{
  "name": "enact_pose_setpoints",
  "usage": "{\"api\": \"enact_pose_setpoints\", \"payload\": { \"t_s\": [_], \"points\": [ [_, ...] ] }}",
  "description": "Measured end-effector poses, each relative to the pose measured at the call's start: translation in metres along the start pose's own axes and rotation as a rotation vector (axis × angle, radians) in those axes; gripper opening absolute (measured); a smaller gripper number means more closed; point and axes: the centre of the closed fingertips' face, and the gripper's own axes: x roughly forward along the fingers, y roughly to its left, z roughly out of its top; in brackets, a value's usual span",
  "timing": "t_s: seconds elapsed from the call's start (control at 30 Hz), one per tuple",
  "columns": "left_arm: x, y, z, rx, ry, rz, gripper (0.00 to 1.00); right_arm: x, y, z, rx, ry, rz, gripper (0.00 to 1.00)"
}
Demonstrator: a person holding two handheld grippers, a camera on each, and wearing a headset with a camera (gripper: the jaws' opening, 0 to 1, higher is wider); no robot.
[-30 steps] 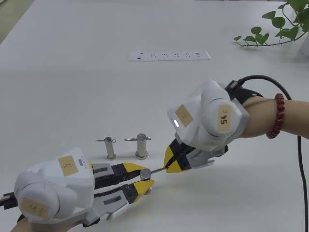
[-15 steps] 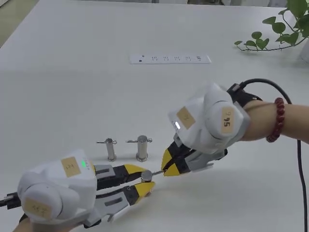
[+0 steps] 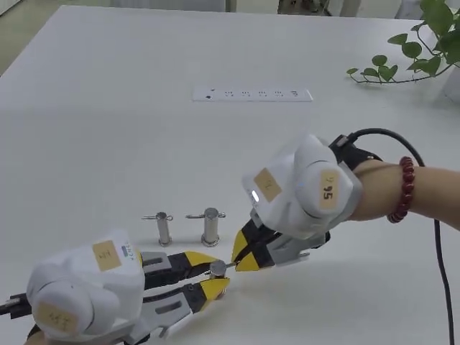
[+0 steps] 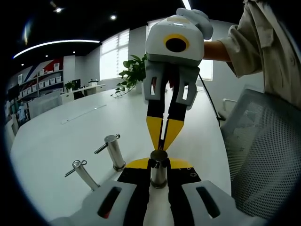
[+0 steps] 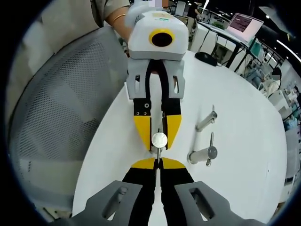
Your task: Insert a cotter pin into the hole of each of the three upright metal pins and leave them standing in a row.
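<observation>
Two grippers met tip to tip low over the white table (image 3: 86, 108). The left gripper (image 3: 215, 277) reached in from the near left and the right gripper (image 3: 244, 259) angled down from a braceleted wrist. The left clamped an upright metal pin (image 3: 217, 269). The right pinched a cotter pin (image 3: 228, 265) against its head. Just behind stood a second pin (image 3: 210, 226) and a third pin (image 3: 164, 227), each crossed by its own cotter, making three pins in all.

The left claw (image 3: 215, 277) and right claw (image 3: 241, 261) have white shells, tan labels and black jaws tipped yellow. The pin (image 3: 218, 268) between the left tips, the cotter (image 5: 159, 155) between the right tips and two more pins (image 3: 210, 227) beyond are silver.
</observation>
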Motion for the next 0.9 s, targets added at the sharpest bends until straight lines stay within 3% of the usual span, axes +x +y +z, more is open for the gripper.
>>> {"api": "enact_pose_setpoints", "payload": {
  "t_s": [0.9],
  "points": [
    [0.0021, -0.0002, -0.0003, 0.016, 0.006, -0.006, 0.11, 0.0040, -0.0007, 0.0086, 0.046, -0.033, 0.005, 0.04]
  ]
}}
